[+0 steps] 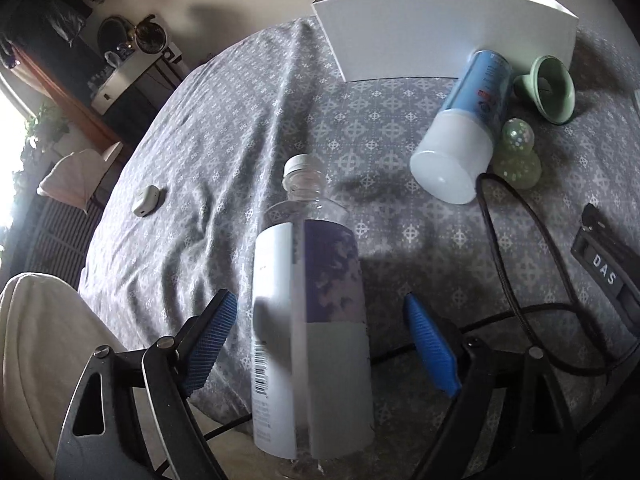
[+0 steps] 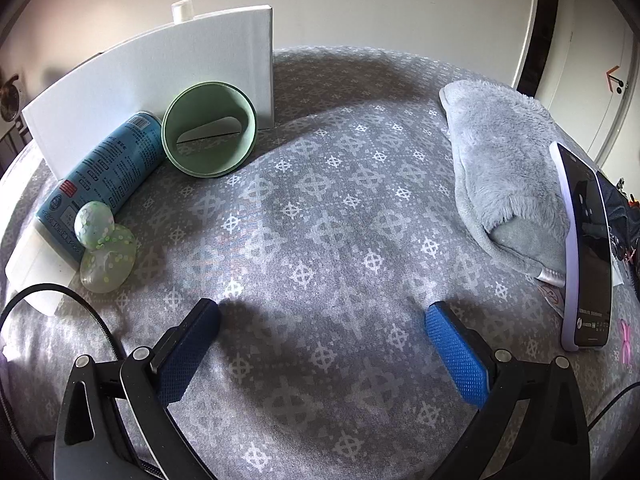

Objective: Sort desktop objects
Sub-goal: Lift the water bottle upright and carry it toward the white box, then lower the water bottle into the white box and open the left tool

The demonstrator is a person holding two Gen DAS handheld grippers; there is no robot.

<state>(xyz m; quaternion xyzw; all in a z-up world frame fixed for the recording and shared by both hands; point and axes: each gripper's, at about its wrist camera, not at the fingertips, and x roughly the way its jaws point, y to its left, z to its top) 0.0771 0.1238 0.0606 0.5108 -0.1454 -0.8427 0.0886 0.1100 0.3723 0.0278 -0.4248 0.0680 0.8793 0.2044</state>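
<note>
A clear bottle (image 1: 308,320) with a white cap and a white and purple label stands between the blue pads of my left gripper (image 1: 320,304). A gap shows on each side, so the jaws are open and do not press it. Farther right a blue spray can (image 1: 468,120) (image 2: 100,176) with a white cap lies on its side against a white box (image 1: 440,36) (image 2: 152,80). Beside it are a speckled green toy (image 1: 516,152) (image 2: 106,248) and a tipped green cup (image 1: 552,88) (image 2: 208,128). My right gripper (image 2: 322,312) hangs open over bare cloth.
A grey patterned cloth (image 2: 320,220) covers the table. A small white case (image 1: 146,200) lies at the left. A black cable (image 1: 520,240) loops near the can. A grey plush towel (image 2: 504,168) and a dark-screened phone (image 2: 588,248) sit at the right. A pale cushion (image 1: 40,360) is below the table edge.
</note>
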